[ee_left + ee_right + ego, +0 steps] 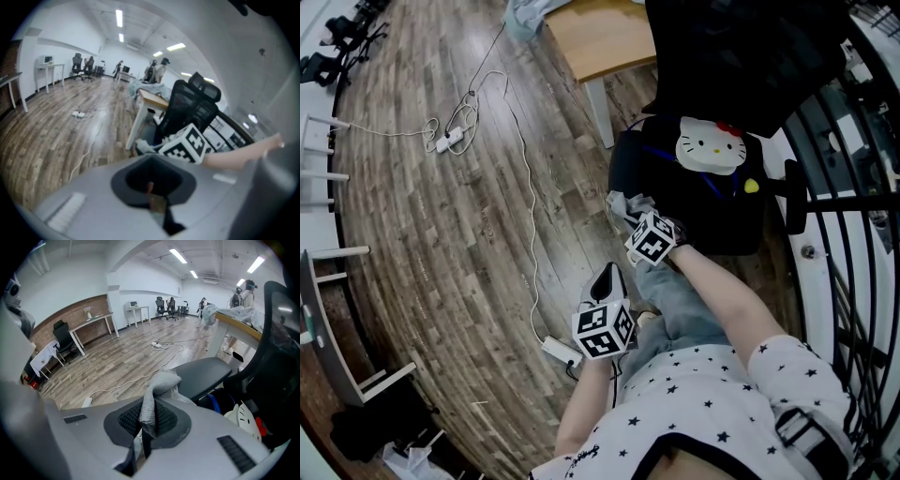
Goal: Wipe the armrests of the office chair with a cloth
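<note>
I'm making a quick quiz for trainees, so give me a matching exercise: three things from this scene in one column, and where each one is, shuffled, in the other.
1. grey woven cloth
2. white cat-face cushion
3. white power strip

A. on the wood-plank floor
B. on the black office chair
C. pinched in the right gripper

Pairs: 1-C, 2-B, 3-A

A white short-sleeved shirt [712, 394] with small black stars fills 5 o'clock of the head view, with a dark edge at its bottom. Beyond it are grey-blue trousers [675, 300]. The left gripper [606, 281] and the right gripper [630, 216] have grey bodies, and each carries a white cube with black square markers.
</note>
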Motion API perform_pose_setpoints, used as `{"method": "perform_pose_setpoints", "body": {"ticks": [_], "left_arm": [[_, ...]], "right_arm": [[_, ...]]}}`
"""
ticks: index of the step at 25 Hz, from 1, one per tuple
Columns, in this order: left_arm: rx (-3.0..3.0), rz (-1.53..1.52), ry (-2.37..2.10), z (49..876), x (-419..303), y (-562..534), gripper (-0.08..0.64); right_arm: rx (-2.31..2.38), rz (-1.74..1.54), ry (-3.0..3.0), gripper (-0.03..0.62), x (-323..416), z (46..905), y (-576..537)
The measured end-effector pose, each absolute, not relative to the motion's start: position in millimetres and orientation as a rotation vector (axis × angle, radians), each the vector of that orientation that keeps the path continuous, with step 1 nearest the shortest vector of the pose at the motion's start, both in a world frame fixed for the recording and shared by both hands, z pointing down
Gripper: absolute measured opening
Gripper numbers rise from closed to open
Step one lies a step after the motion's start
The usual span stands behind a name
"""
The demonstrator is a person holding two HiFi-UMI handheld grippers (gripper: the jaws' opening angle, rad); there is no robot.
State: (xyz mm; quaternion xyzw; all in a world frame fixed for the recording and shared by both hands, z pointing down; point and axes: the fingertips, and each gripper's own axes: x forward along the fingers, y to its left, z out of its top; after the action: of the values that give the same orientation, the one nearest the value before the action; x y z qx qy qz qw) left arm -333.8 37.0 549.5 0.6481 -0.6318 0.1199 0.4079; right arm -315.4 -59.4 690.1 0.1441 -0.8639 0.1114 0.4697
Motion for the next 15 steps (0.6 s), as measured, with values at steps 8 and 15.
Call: {"method": "perform_pose_setpoints", "body": {"ticks": [8,15], "left_arm": [[1.637,0.299,-1.601,547.9,-333.6,53.5,0.003],[1.64,0.282,-1.625,542.4,-332.6,64.5,0.003]], "right_arm": [[0.361,0.248,-2.123,0.026,-316.2,681.6,-52.0],[0.401,0.241,-2.15,0.026,-310.5,667.3,-46.3]]}}
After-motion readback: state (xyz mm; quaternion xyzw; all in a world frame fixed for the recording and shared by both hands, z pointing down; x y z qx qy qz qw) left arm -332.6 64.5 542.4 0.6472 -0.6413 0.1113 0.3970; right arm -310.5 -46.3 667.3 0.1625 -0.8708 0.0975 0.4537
